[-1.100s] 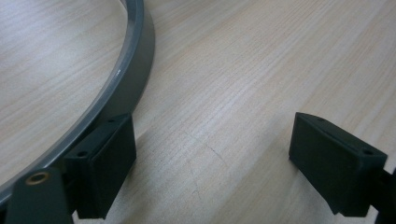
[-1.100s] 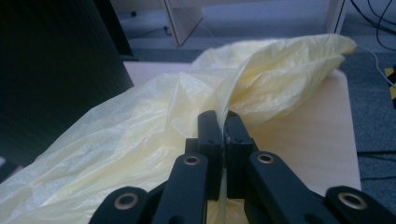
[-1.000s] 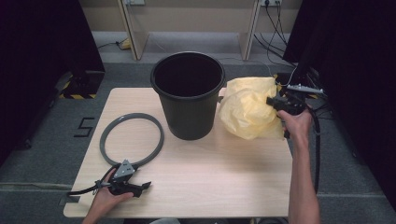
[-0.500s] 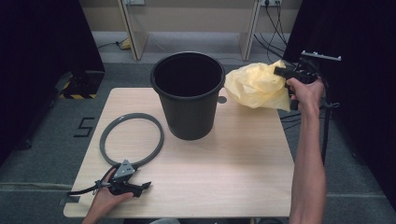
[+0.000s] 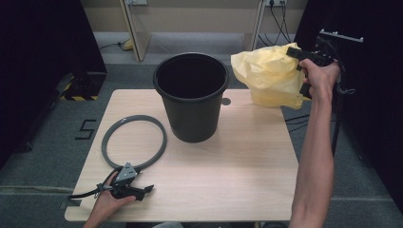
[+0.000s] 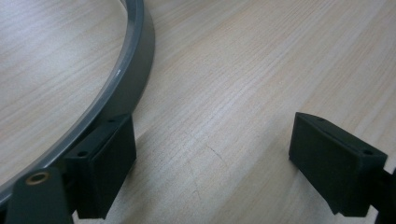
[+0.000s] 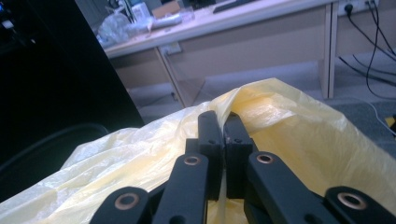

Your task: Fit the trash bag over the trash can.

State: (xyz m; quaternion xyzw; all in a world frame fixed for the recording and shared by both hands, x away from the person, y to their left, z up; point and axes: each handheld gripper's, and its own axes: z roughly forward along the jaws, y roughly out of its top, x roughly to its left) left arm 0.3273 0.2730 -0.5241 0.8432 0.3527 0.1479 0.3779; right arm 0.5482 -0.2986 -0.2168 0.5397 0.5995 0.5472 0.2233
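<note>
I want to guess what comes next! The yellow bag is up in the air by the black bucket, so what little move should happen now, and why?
Probably carry the yellow bag sideways until it hangs over the black bucket. The right gripper is shut on the bag's edge and holds it off the table, beside the bucket's open, empty mouth. The left gripper rests open by the grey ring.

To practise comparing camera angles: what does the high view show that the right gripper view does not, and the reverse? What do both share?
High view alone: the wooden table, the grey ring and the left tongs beside it, open. Right gripper view alone: a desk carrying clutter in the background, and its jaws closed on a fold of plastic. Shared: the yellow bag, pinched by the right tongs, and the black bucket.
</note>
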